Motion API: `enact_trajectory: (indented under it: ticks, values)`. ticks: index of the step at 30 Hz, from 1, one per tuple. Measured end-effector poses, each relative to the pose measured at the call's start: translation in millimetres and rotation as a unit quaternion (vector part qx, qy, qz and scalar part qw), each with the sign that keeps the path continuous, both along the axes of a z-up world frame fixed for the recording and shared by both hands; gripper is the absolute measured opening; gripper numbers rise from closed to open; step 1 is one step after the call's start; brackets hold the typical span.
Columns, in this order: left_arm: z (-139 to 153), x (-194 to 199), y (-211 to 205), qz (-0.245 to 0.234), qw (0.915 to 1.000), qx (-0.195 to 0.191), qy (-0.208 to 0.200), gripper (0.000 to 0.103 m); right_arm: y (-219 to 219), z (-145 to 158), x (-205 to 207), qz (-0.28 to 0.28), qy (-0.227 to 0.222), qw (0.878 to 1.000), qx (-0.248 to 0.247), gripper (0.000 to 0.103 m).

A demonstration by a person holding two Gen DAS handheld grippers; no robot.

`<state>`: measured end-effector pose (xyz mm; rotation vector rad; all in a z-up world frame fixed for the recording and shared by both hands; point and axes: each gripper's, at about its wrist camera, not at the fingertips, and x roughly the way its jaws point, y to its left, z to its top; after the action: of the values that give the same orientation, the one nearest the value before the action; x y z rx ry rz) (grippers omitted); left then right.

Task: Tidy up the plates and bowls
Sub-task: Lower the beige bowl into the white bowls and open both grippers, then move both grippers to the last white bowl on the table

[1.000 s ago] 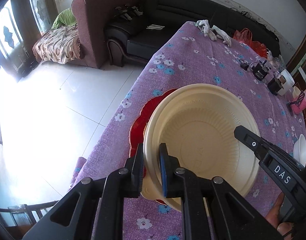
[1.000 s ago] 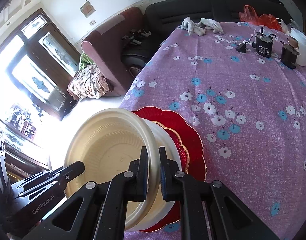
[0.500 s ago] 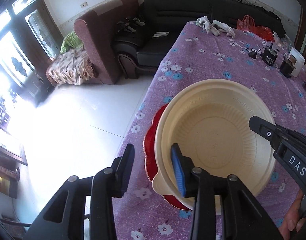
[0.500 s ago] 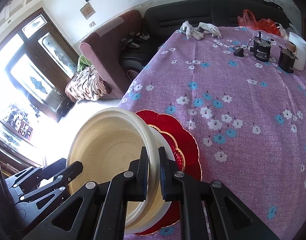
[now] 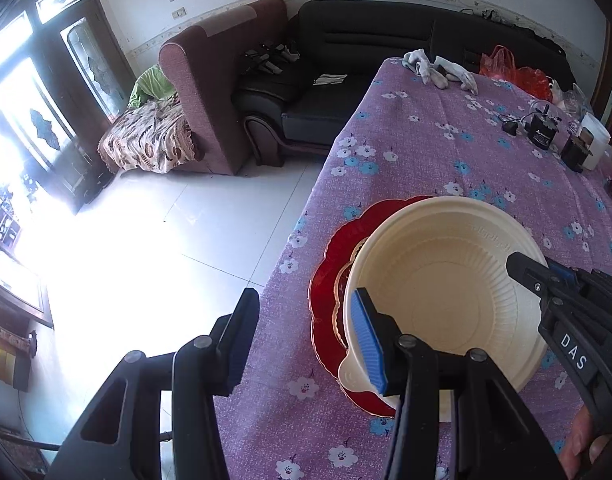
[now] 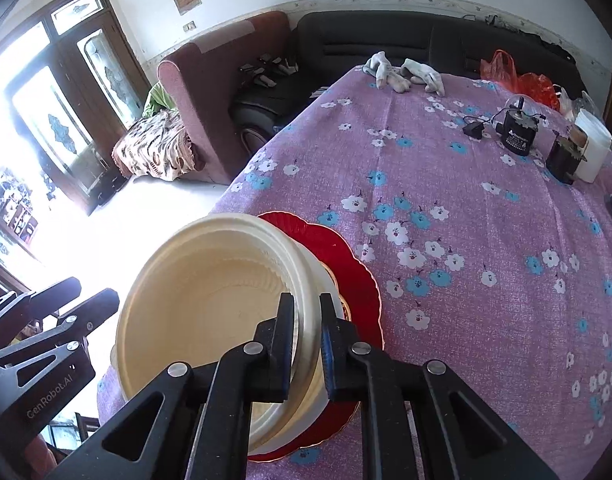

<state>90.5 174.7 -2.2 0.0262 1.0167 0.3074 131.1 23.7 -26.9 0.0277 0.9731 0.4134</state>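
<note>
item: cream bowl (image 5: 445, 292), nested in a white bowl (image 6: 317, 276) on the red plate (image 5: 325, 280), near the corner of the purple floral table (image 6: 465, 220). left gripper (image 5: 306, 328): a second ago clamped on the bowl's near rim; its jaws have just been opening and now stand apart, rim released. right gripper (image 6: 306, 320): clenched on the cream bowl's opposite rim. reading: bowl seated on the stack; right release likely remains.

We cannot see most of the red plate (image 6: 345, 256) under the cream bowl (image 6: 210, 280); far small table items (image 5: 545, 136) stay unidentifiable.
</note>
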Motion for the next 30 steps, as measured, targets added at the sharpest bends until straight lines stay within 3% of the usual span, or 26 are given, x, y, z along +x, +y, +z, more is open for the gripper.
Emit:
enact_trajectory:
  ticks: [2, 4, 7, 11, 17, 22, 30]
  values:
    - [-3.5, 0.5, -0.6, -0.002, 1.0, -0.001, 0.005, 0.047, 0.3, 4.0, -0.9, 0.0, -0.006, 1.0, -0.013, 0.024]
    - [-6.5, 1.0, 0.8, -0.001, 1.0, -0.005, 0.007, 0.047, -0.1, 7.3, -1.0, 0.004, -0.008, 1.0, -0.019, 0.041]
    - [-5.7, -1.4, 6.0, 0.002, 0.9997, -0.022, 0.003, 0.047, -5.7, 17.4, -3.6, -0.004, -0.022, 0.999, -0.022, 0.042]
    - [4.3, -7.0, 9.6, 0.008, 0.9994, -0.032, -0.012, 0.047, -27.6, 35.3, -7.4, -0.022, -0.038, 0.999, 0.01, 0.042]
    - [38.0, -21.5, -11.2, -0.008, 0.9955, -0.056, -0.076, 0.051, -87.9, 45.0, -12.8, -0.078, -0.051, 0.995, 0.037, 0.042]
    - [51.3, -29.1, -61.7, -0.05, 0.9894, -0.077, -0.113, 0.058, -136.2, 34.3, -23.9, -0.11, -0.056, 0.991, 0.053, 0.042]
    - [28.2, -11.1, -189.7, -0.175, 0.9764, -0.102, -0.076, 0.059, -216.6, 26.5, -50.4, -0.155, -0.073, 0.984, 0.047, 0.042]
